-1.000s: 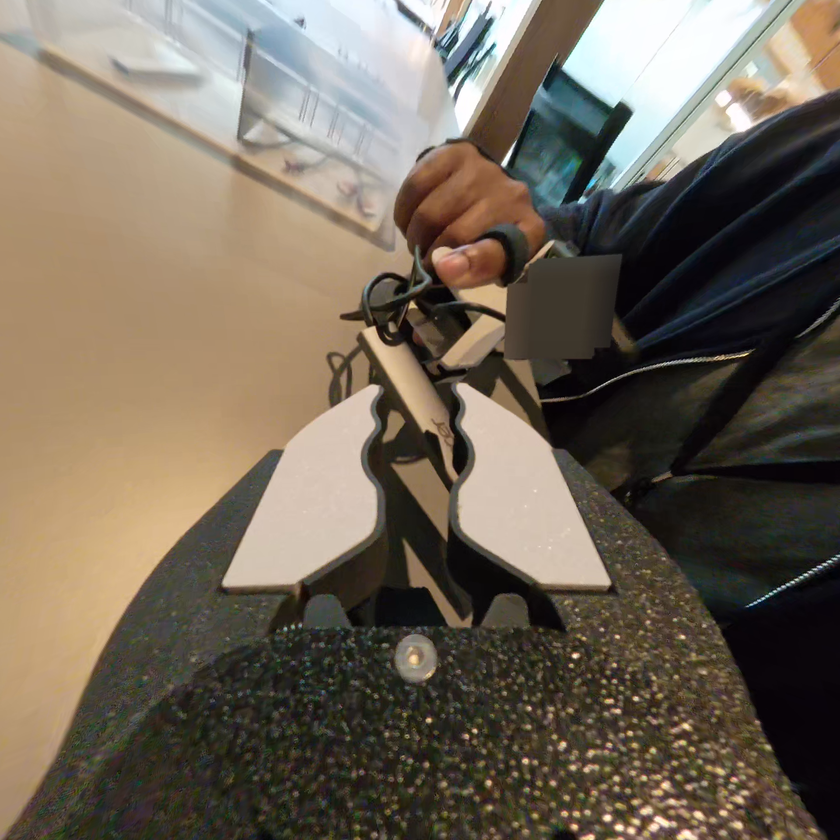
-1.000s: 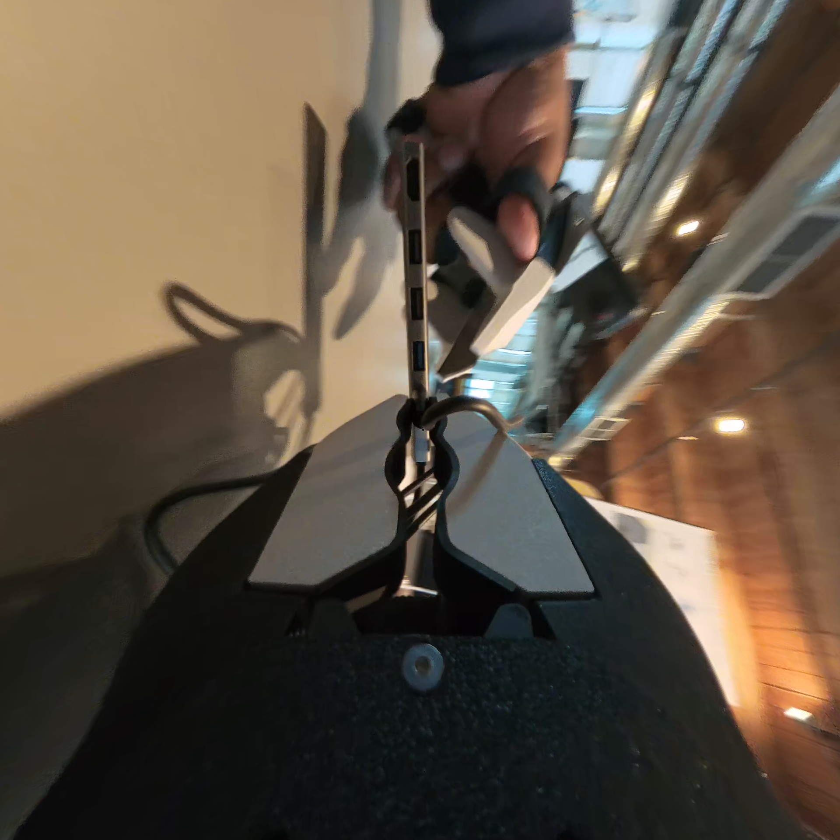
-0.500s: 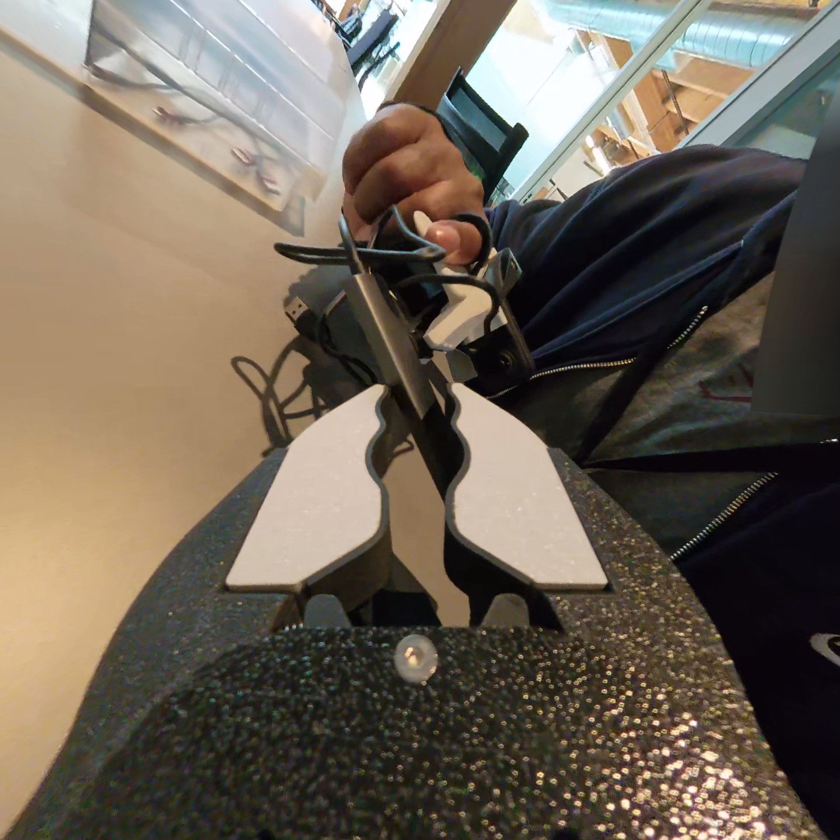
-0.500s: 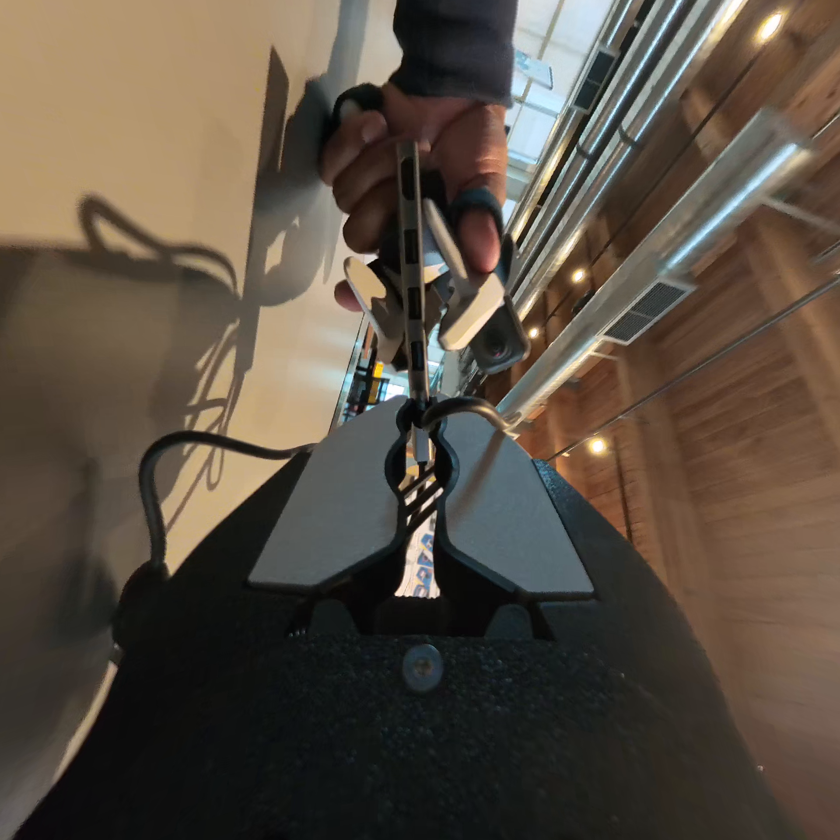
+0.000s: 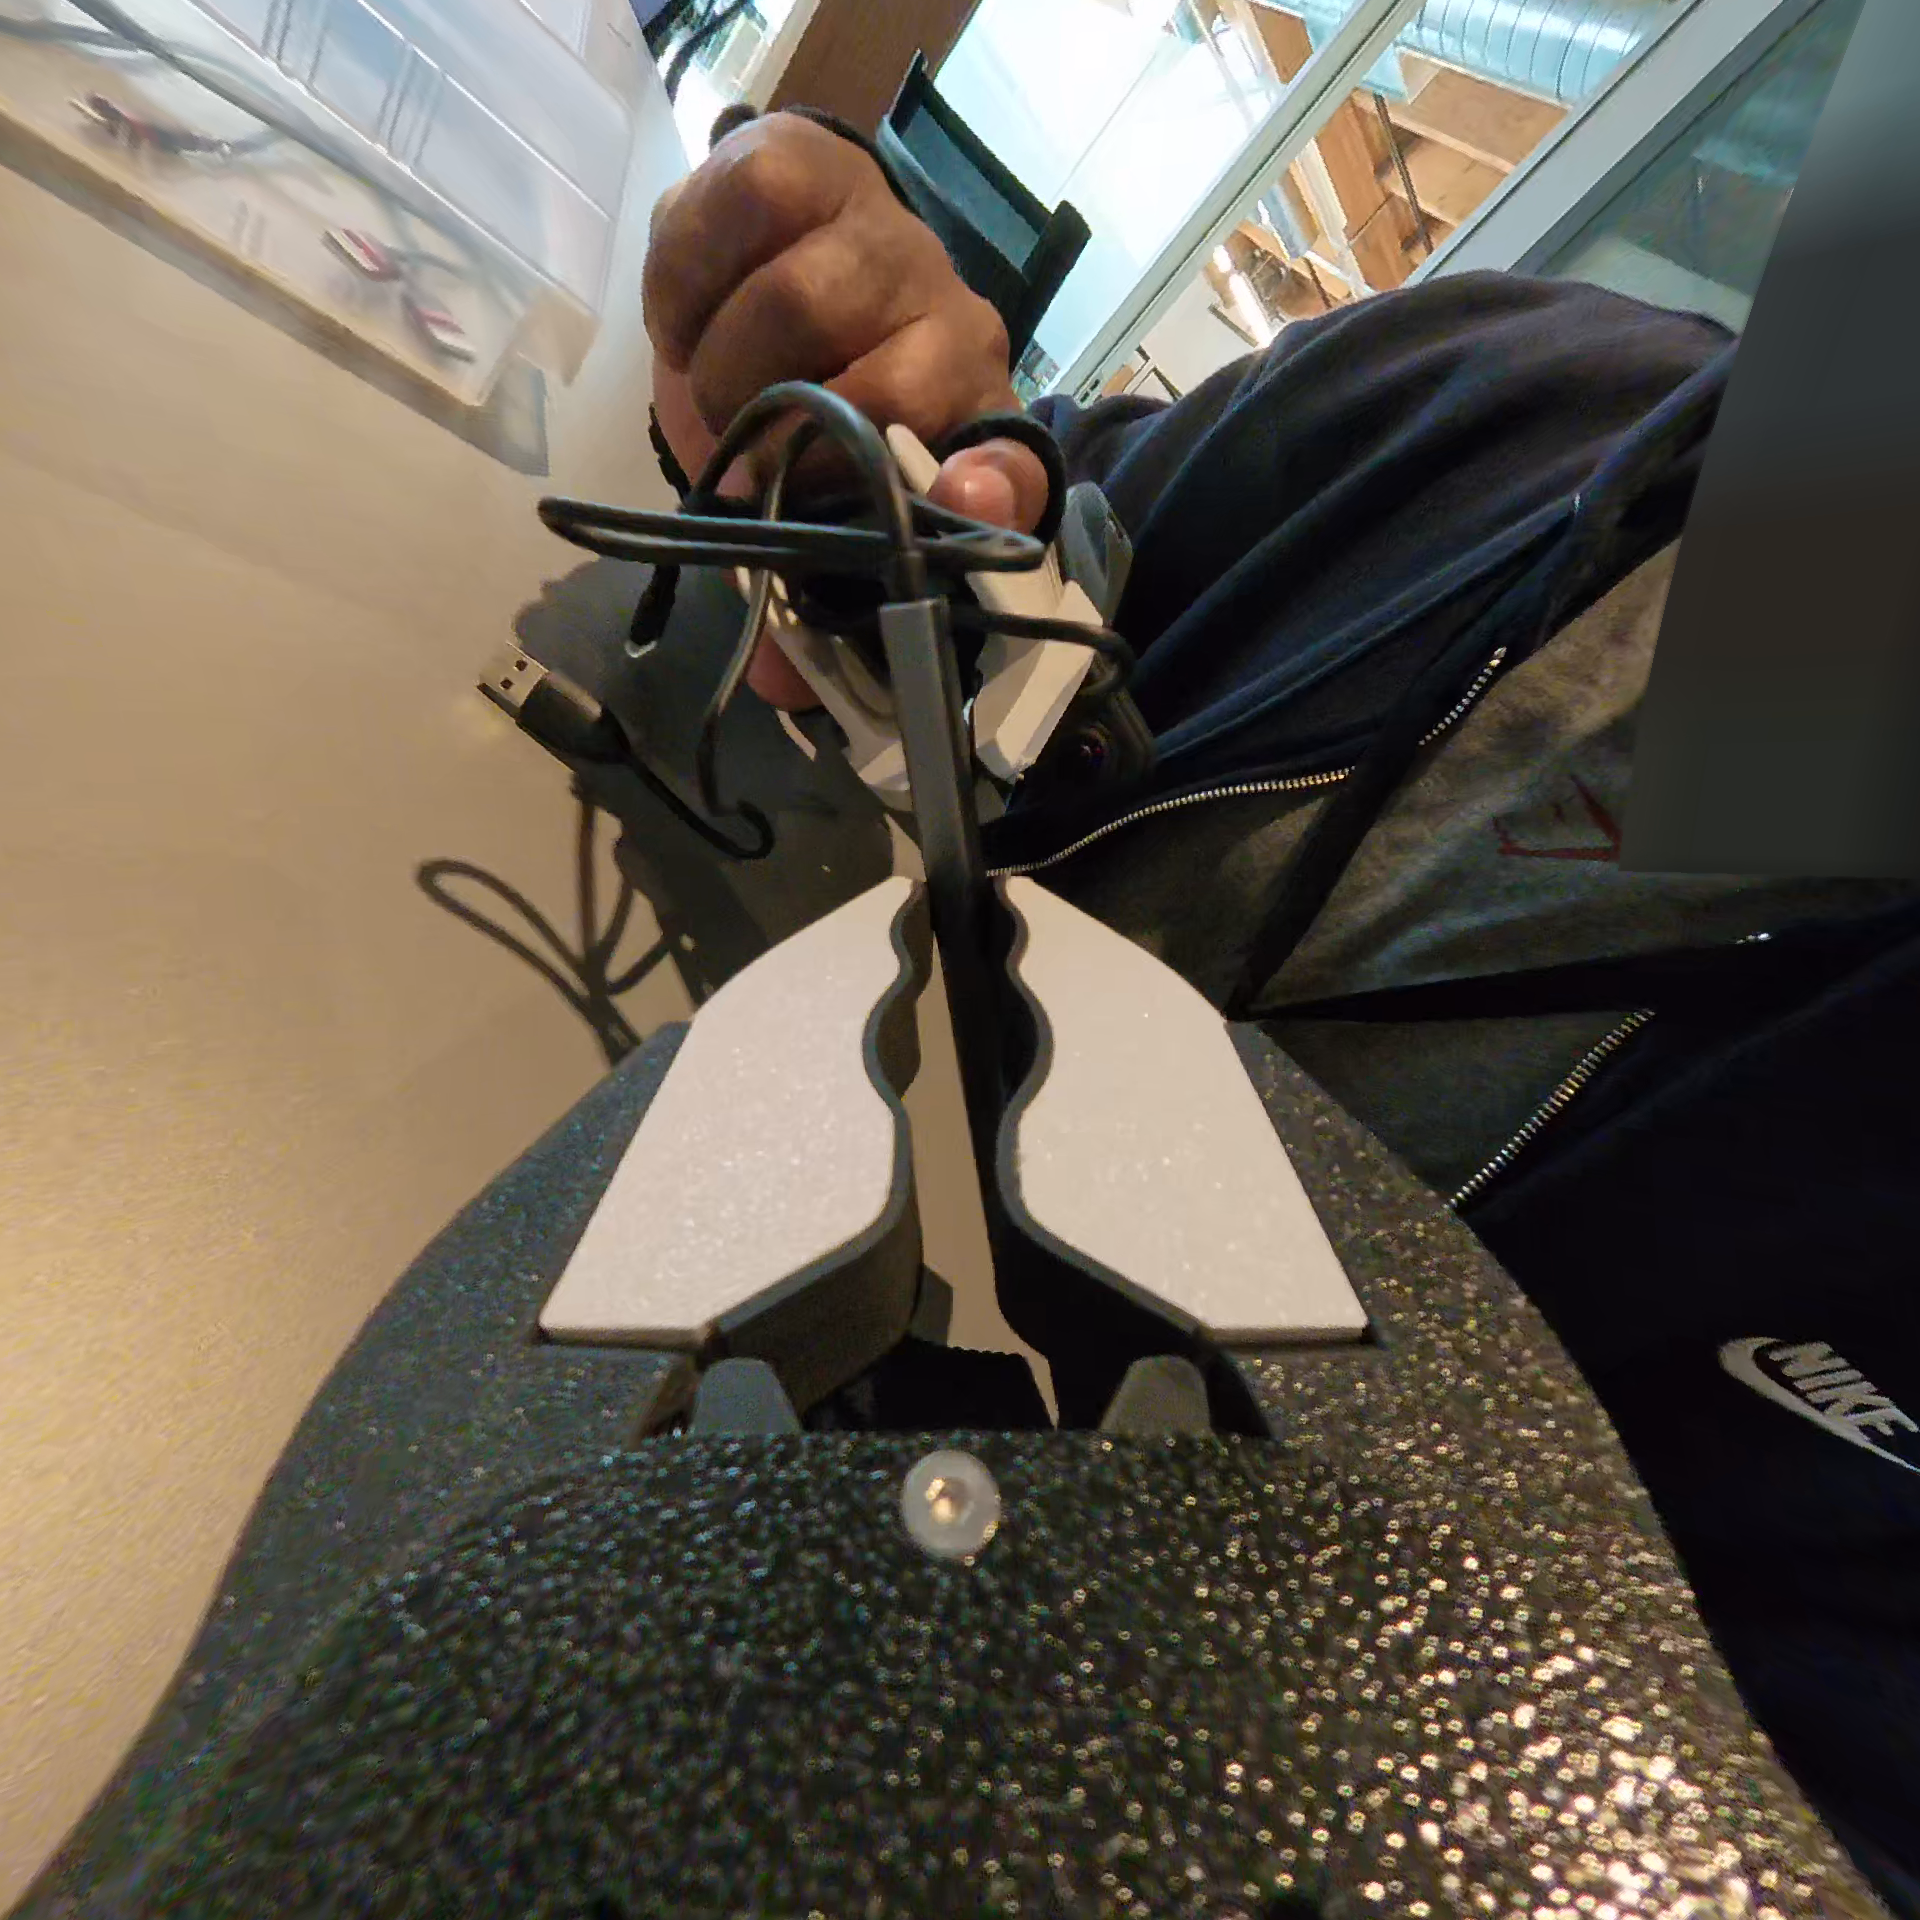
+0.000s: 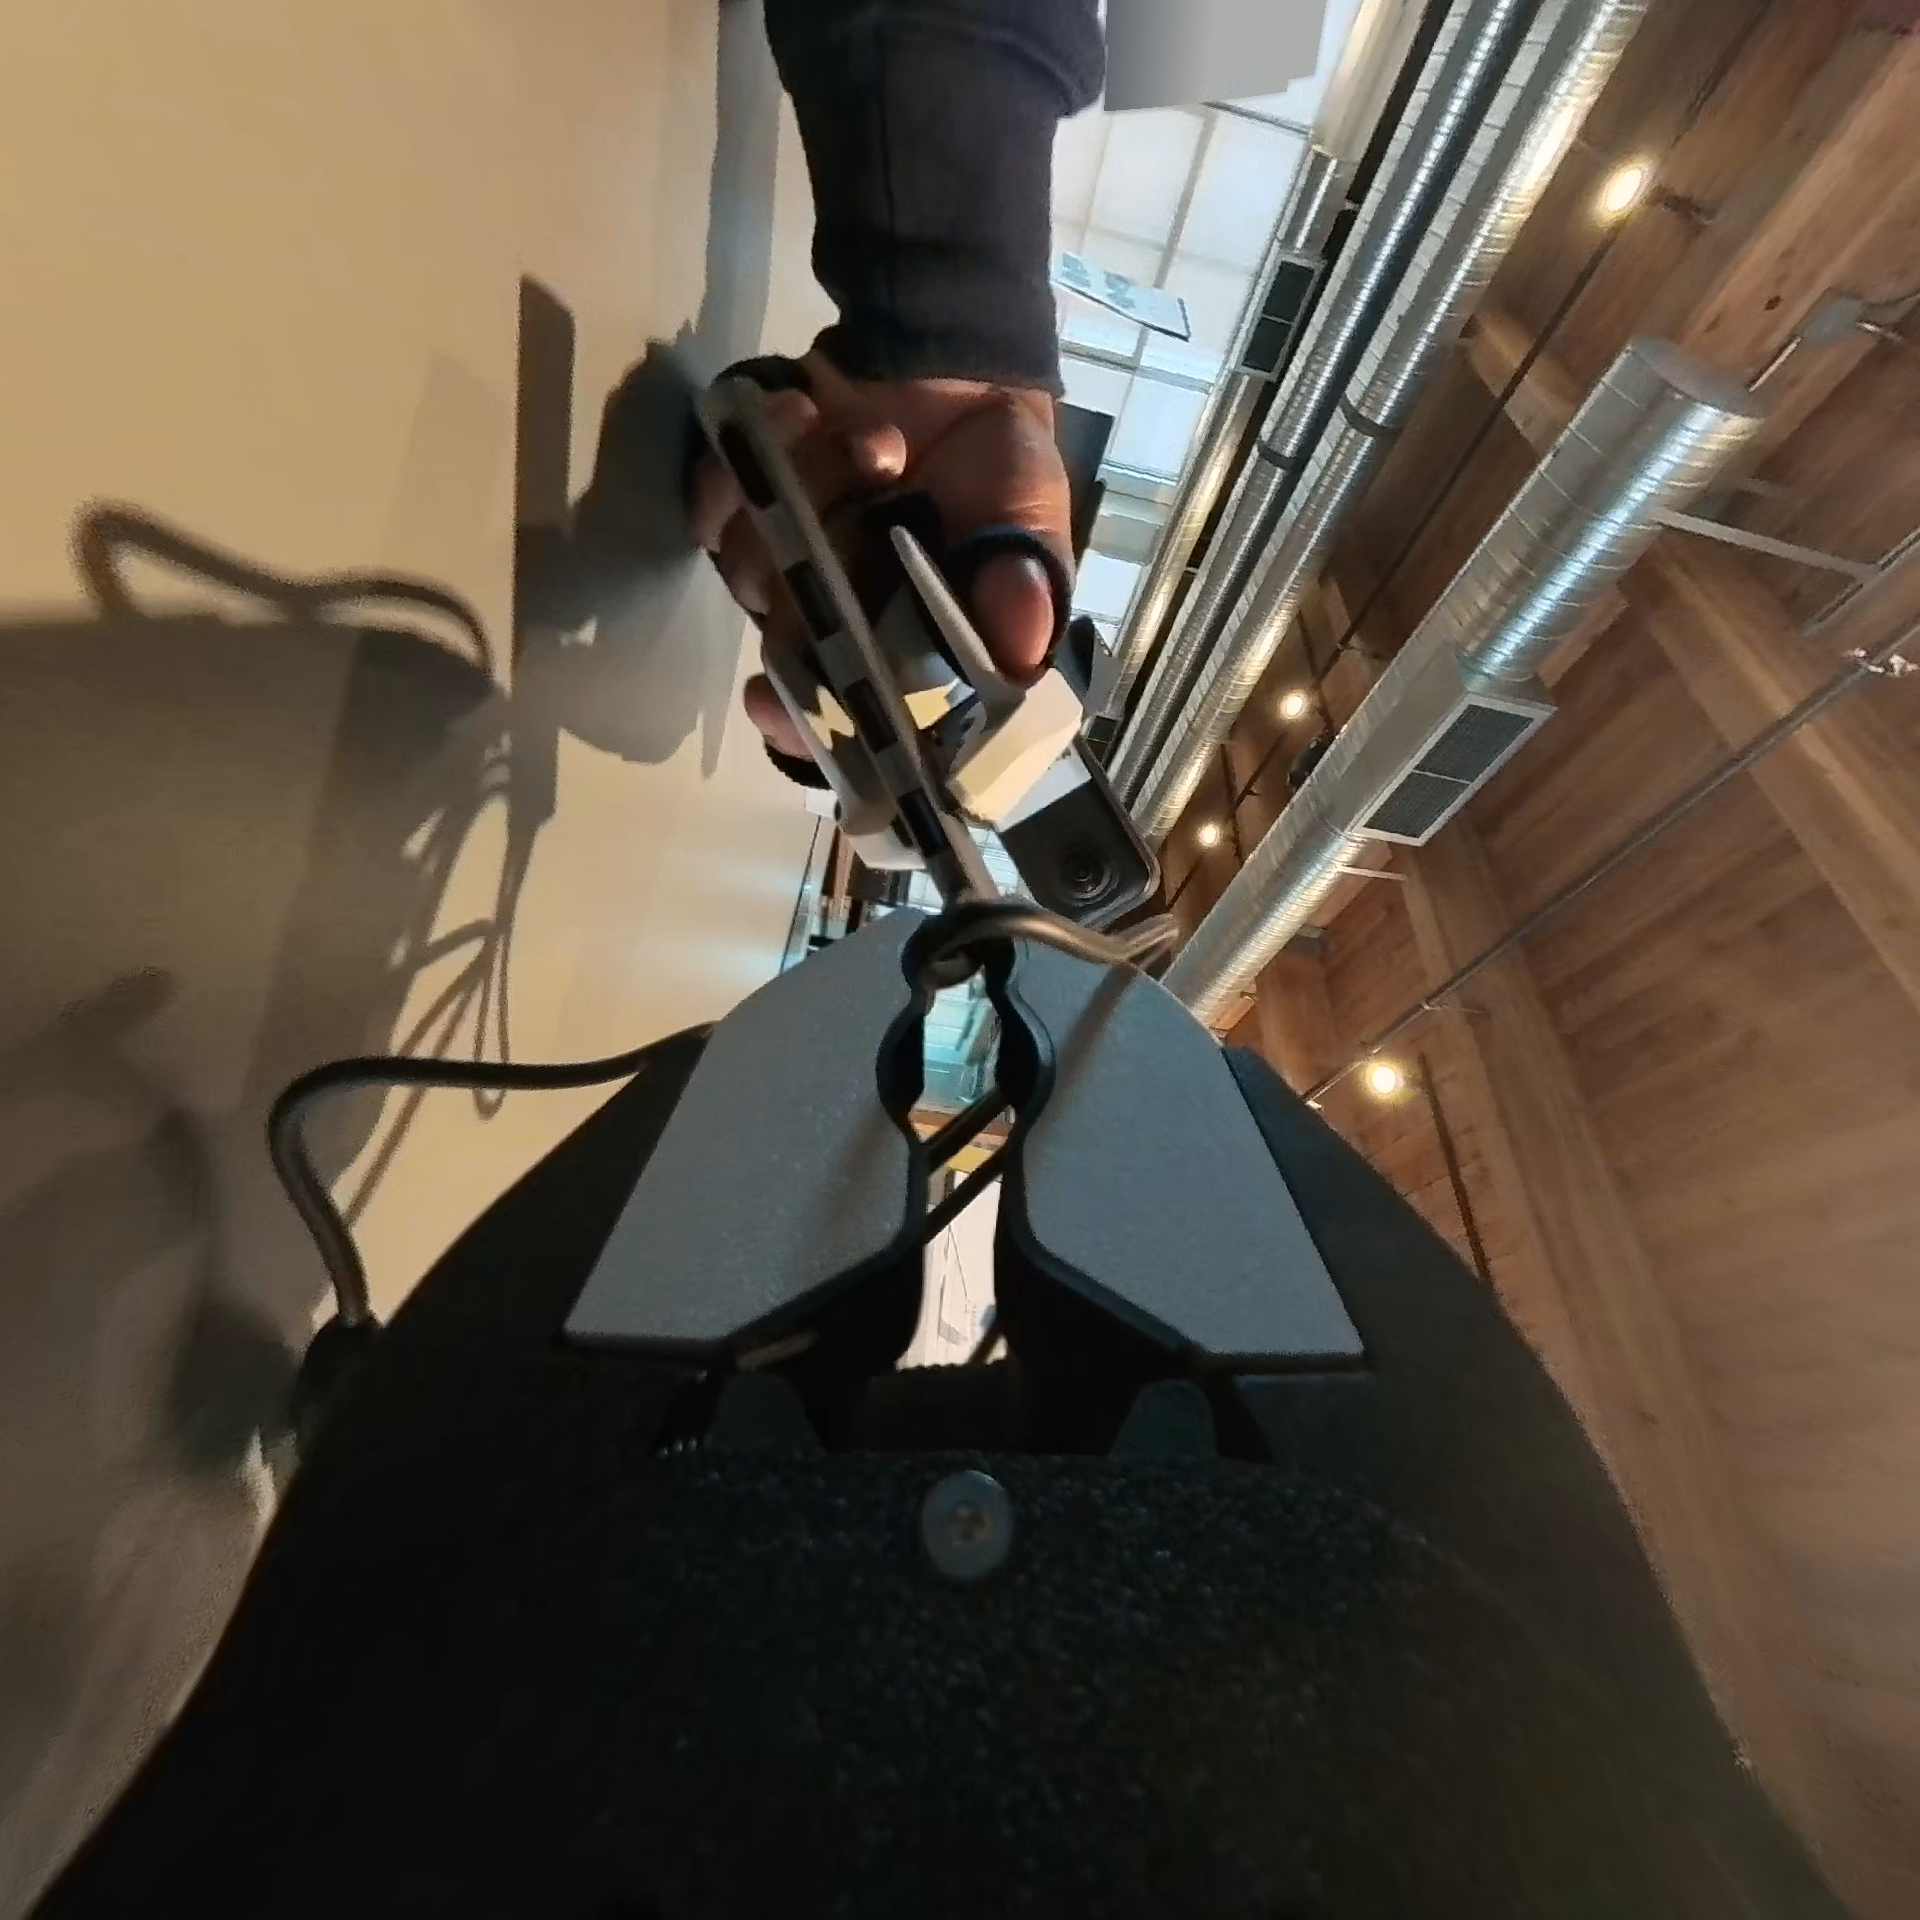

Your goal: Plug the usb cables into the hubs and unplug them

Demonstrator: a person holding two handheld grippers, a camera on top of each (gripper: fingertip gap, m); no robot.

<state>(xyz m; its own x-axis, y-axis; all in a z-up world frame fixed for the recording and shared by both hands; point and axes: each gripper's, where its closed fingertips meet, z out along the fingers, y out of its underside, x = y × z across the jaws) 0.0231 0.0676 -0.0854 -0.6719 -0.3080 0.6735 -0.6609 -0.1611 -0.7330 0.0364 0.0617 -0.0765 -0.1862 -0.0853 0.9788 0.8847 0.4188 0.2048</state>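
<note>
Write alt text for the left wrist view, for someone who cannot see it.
The left gripper, its two grey fingers closed on a slim grey USB hub, holds it up over a beige table. Beyond it, a person's hand works the right gripper amid tangled black cables, with a loose USB plug hanging free.

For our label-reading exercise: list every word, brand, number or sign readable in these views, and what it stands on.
White brand lettering with a logo on the dark jacket: I don't quote writing.
Red print on the grey shirt: partly hidden, unreadable.
Right wrist view: no writing.
</note>
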